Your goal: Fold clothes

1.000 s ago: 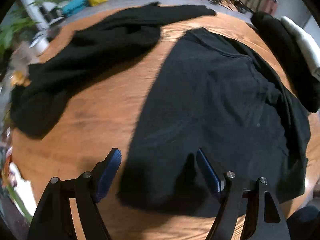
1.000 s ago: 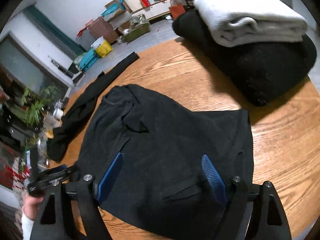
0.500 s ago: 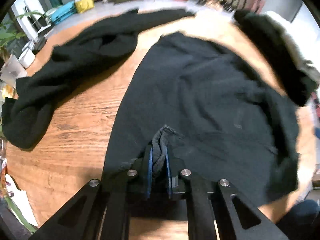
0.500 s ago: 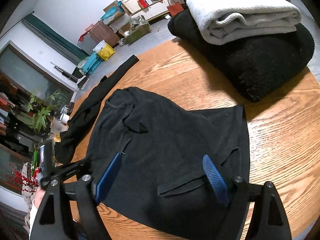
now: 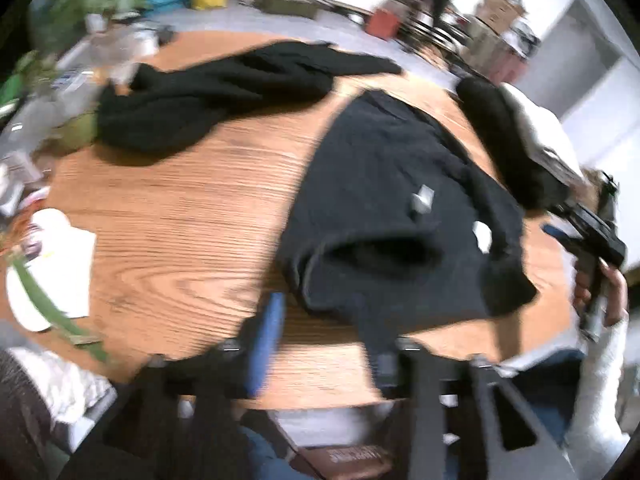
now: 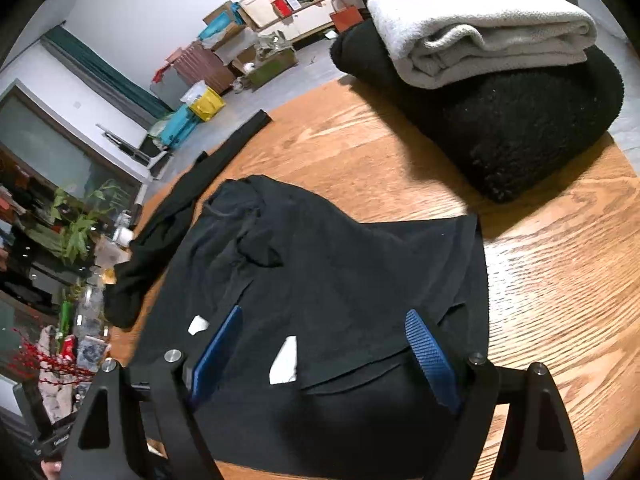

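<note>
On the near half of the round tabletop, the black garment lies spread, its lower hem doubled up over the body so that two white labels show; this reads as a first fold already laid. Along the far left edge a second black garment lies crumpled, apparently awaiting its turn. At the far right edge a folded white towel sits on a folded black fleece, evidently the finished stack.

The left gripper hangs over the near edge, tilted, the view blurred; its fingers stand parted and nothing lies between them. The right gripper hovers low over the folded hem, fingers wide apart, grasping nothing, the cloth passing beneath. Judged position: set to take the next fold.
</note>
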The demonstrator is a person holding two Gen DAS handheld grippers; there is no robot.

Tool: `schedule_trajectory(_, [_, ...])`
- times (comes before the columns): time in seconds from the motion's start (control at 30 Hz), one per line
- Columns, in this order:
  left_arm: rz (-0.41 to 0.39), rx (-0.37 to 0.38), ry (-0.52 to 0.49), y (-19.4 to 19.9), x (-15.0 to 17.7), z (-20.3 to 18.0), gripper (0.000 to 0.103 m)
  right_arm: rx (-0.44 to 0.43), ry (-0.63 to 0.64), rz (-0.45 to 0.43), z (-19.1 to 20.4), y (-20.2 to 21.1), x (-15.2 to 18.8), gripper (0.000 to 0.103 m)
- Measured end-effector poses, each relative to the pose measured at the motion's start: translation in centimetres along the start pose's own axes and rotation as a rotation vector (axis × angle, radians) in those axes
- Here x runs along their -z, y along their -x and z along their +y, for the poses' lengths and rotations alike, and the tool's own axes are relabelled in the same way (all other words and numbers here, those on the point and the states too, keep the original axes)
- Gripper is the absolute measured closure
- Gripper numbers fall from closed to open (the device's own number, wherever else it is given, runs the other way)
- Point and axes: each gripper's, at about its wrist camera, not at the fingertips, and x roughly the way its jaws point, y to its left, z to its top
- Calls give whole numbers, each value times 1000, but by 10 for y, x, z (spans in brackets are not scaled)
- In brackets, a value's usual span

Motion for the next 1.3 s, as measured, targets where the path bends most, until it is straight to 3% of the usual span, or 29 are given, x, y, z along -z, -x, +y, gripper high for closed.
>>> schedule_trajectory(0.03, [-21,-7,16,3,-2,2,28,6,1,14,1,-5,0,17])
schedule_trajectory(0.17, [-91,-24,26,6,-15,-8,26,68,74,74,16,-26,5,17])
schedule_trajectory(0.33, [-2,54,-59,-38,-17,-48,26,192,226,149,28,-53,19,19])
schedule_trajectory(0.47, [80,29,-147,-81,-8,-76,26,288,348,213,36,-74,31,23])
schedule_trajectory(0.53, [91,-24,-192,-92,-6,-83,26,336,409,244,40,-85,36,56])
schedule_trajectory(0.57, [87,-49,-210,-97,-7,-86,26,360,440,260,42,-91,39,91])
schedule_trajectory(0.6, [80,-64,-224,-100,-9,-89,26,365,445,239,43,-87,37,98])
schedule_trajectory(0.67, [66,-61,-244,-101,-13,-94,26,310,366,62,38,-48,14,98])
schedule_trajectory(0.73, [57,-49,-263,-106,-20,-100,26,326,226,-255,24,19,-9,98])
schedule_trajectory(0.77, [54,-50,-272,-108,-22,-102,26,370,180,-353,17,38,-11,97])
schedule_trajectory(0.83, [72,-64,-303,-119,-26,-108,26,442,89,-522,4,72,-15,81])
schedule_trajectory(0.87, [89,-78,-319,-126,-27,-111,26,427,56,-533,-2,76,-14,51])
schedule_trajectory(0.9, [115,-92,-332,-135,-26,-114,26,368,36,-492,-6,70,-14,36])
schedule_trajectory(1.0, [184,-85,-355,-151,-23,-120,29,190,7,-258,-12,30,-14,35])
schedule_trajectory(1.03, [183,-86,-358,-151,-23,-121,67,156,4,-184,-12,16,-13,34])
schedule_trajectory(1.07, [182,-87,-361,-151,-23,-122,97,122,1,-110,-12,2,-12,34])
schedule_trajectory(1.13, [135,-40,-325,-139,-29,-118,98,65,-1,12,-11,-22,-10,32])
schedule_trajectory(1.23, [-5,86,-155,-93,-49,-87,98,57,13,10,-7,-22,-15,27])
schedule_trajectory(1.3, [-118,117,39,-62,-58,-43,98,51,7,-25,-6,-15,-18,22])
